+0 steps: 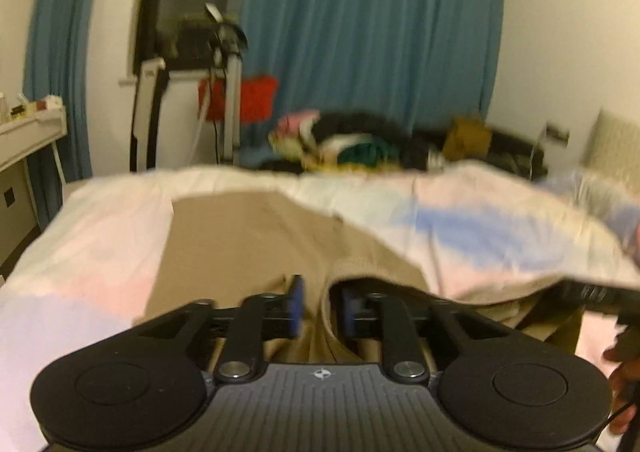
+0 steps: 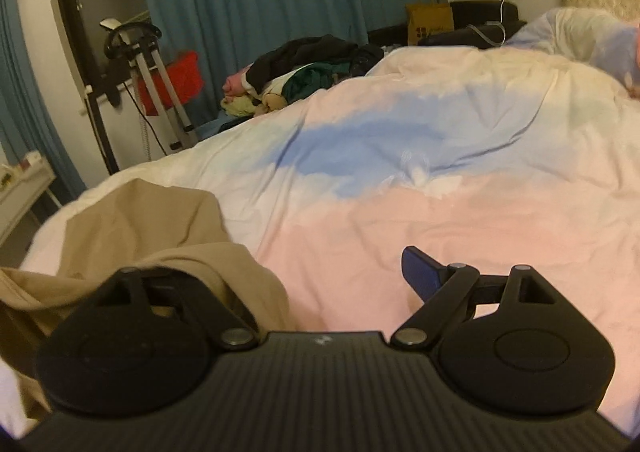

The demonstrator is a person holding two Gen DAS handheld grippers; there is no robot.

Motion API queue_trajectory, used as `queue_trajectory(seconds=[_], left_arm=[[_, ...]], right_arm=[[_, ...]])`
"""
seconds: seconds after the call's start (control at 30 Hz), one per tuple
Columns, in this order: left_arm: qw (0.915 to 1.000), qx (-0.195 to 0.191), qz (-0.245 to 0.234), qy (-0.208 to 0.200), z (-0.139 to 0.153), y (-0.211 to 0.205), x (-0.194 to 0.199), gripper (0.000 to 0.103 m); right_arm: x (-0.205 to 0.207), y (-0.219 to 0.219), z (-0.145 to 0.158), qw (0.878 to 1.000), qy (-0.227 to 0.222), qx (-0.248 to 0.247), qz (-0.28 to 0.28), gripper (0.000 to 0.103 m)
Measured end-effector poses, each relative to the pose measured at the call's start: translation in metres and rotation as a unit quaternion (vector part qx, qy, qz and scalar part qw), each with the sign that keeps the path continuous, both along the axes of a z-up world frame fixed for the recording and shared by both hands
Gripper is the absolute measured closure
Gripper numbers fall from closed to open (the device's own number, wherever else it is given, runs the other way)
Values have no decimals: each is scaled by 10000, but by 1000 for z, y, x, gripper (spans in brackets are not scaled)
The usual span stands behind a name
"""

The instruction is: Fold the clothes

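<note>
Left wrist view: the left gripper [image 1: 320,306] sits low in the centre of the frame over a tan garment [image 1: 248,248] spread on the pastel duvet [image 1: 460,236]. Its jaws stand partly apart, with a raised fold of the tan cloth between the blue pads [image 1: 297,306]; they do not appear to pinch it. A heap of unsorted clothes [image 1: 352,144] lies at mid-frame, in front of the teal curtain [image 1: 368,32].

Right wrist view: the right gripper [image 2: 320,284] fills the bottom of the frame, jaws wide apart and holding nothing. The tan garment bunches at lower left, draping over the left finger. The clothes heap is at upper centre, untouched.

Judging from this, folding of the tan piece is under way but unfinished, and the heap remains to be done.
</note>
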State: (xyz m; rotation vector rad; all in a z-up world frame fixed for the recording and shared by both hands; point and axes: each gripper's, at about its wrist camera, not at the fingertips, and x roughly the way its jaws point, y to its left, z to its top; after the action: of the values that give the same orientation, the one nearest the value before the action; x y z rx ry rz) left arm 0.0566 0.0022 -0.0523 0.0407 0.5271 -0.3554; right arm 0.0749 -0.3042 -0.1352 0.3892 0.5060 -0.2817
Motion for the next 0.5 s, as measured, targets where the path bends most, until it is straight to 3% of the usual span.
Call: queue_trajectory(seconds=[0.1,0.2,0.37,0.5], left_arm=[[9987,437,-210,128,-13,-17,9,58],[9971,756,-84,57,-22,-33,13,54],[9980,222,571,-183,-17,-23,30,53],[9931,-254,1002,-546,-2,-8,26,51]], right_arm=[[0,-1,-2,9999,-26,111,-7,18],[0,-1,-2,9999,-74,109,8,18],[0,0,-8,10000,40,45,11,18],[6,4,-18,9991,360,7,201,18]])
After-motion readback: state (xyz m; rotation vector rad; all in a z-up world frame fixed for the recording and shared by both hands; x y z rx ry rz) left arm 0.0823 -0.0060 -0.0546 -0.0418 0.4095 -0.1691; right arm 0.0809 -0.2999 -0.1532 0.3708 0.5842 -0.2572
